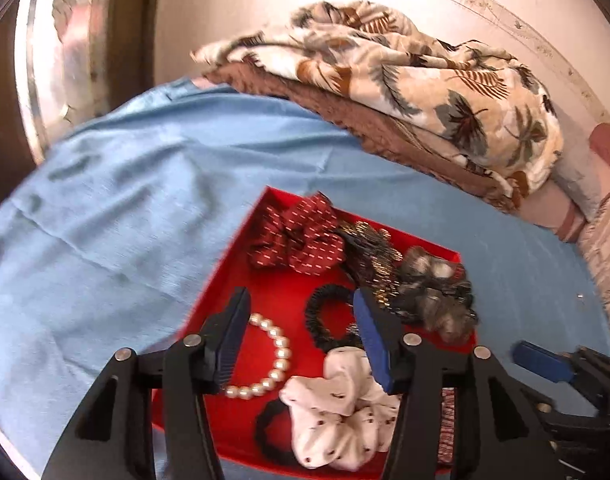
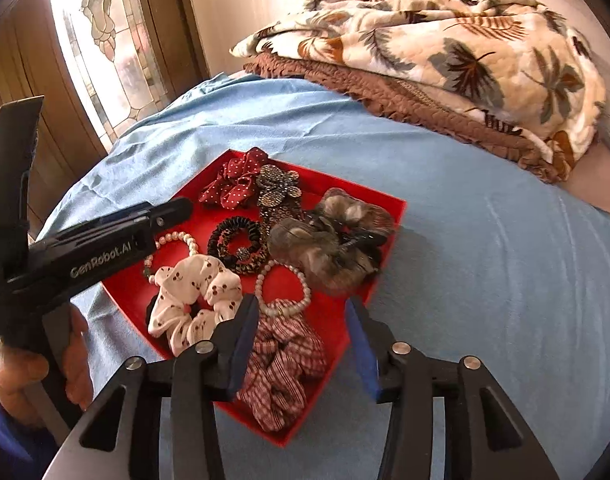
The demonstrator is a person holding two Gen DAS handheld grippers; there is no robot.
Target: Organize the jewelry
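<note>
A red tray (image 1: 225, 272) (image 2: 389, 216) lies on a blue sheet and holds hair ties and jewelry. In it are a pearl bracelet (image 1: 275, 364) (image 2: 185, 240), a white cherry scrunchie (image 1: 337, 404) (image 2: 193, 300), a black hair tie (image 1: 325, 320) (image 2: 235, 240), a red dotted scrunchie (image 1: 301, 240) (image 2: 233, 184), a furry grey clip (image 1: 437, 288) (image 2: 329, 244), a second pearl bracelet (image 2: 293, 292) and a plaid scrunchie (image 2: 285, 364). My left gripper (image 1: 301, 320) is open above the tray's near part. My right gripper (image 2: 301, 324) is open above the plaid scrunchie.
A leaf-print blanket (image 1: 425, 80) (image 2: 445, 48) is heaped on a brown quilt at the back of the bed. A stained-glass door (image 2: 105, 40) stands at the left. The blue sheet (image 1: 105, 208) (image 2: 485, 260) spreads around the tray.
</note>
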